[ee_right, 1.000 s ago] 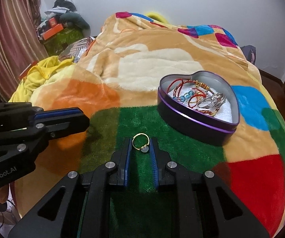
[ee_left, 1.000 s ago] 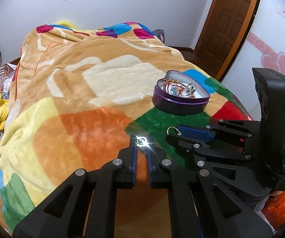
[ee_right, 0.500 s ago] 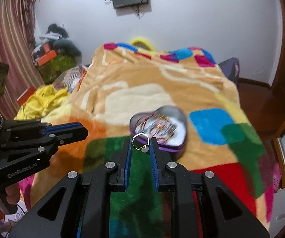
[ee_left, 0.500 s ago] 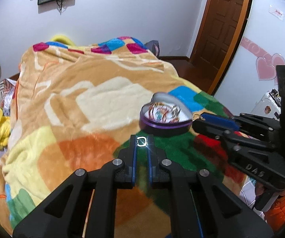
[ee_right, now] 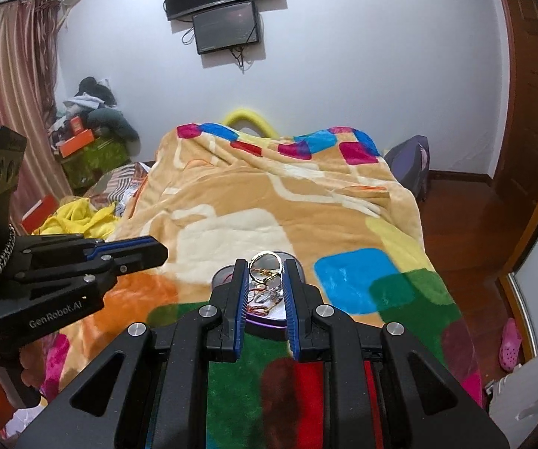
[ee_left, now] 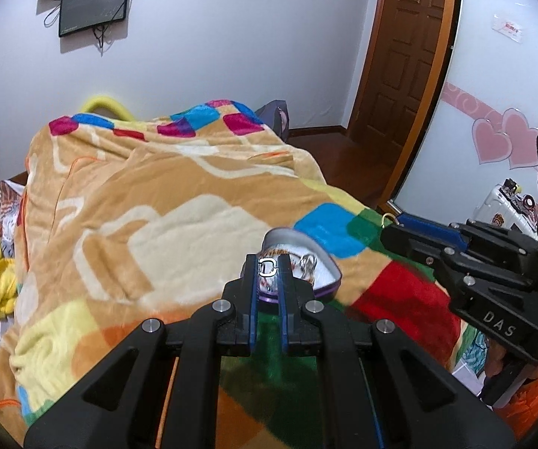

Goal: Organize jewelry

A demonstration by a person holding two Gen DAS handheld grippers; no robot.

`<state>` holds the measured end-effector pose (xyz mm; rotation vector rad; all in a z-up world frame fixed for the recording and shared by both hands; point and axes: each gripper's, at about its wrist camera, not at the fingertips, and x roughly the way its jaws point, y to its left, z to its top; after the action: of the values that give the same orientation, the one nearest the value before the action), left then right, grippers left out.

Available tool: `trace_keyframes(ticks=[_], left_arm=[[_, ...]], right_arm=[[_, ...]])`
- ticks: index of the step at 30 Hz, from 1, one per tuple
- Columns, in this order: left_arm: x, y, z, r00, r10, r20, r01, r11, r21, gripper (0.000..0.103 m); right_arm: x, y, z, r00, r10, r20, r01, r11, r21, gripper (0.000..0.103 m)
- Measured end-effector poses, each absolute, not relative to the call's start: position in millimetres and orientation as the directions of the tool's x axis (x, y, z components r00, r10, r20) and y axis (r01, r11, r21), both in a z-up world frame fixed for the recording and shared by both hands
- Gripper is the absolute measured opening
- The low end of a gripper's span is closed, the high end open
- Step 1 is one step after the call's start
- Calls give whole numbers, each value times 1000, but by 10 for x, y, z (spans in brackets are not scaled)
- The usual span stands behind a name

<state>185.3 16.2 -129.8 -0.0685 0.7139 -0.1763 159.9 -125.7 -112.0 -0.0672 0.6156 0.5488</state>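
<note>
My left gripper (ee_left: 267, 266) is shut on a small silver ring (ee_left: 267, 265) and holds it above the bed, in front of the purple heart-shaped box (ee_left: 326, 289). My right gripper (ee_right: 266, 267) is shut on a thin gold ring (ee_right: 266, 262) and holds it over the same box (ee_right: 265, 321), which holds red cords, beads and rings on a white lining. The right gripper also shows in the left wrist view (ee_left: 388, 226) with the gold ring at its tips. The left gripper shows at the left of the right wrist view (ee_right: 160, 252).
The box sits on a patchwork blanket (ee_left: 179, 205) that covers the bed. Yellow cloth (ee_right: 78, 219) and piled clutter (ee_right: 89, 127) lie left of the bed. A wooden door (ee_left: 407, 60) and wood floor (ee_right: 467, 232) are to the right. Screens (ee_right: 227, 3) hang on the far wall.
Both grippers have risen from the blanket with their rings and now look over the bed from higher up. The box now sits lower, behind both gripper tips.
</note>
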Motion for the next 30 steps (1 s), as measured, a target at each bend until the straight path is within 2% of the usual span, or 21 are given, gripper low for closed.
trace_keyframes(ticks=[7, 30], left_arm=[[2007, 102, -1322, 740, -193, -645, 157, 981, -114, 8], [2443, 9, -1837, 648, -218, -730, 176, 975, -134, 8]], right_arm=[[1718, -1251, -1195, 671, 468, -575, -499, 859, 117, 16], [2030, -1177, -1641, 576, 467, -671, -503, 850, 159, 17]])
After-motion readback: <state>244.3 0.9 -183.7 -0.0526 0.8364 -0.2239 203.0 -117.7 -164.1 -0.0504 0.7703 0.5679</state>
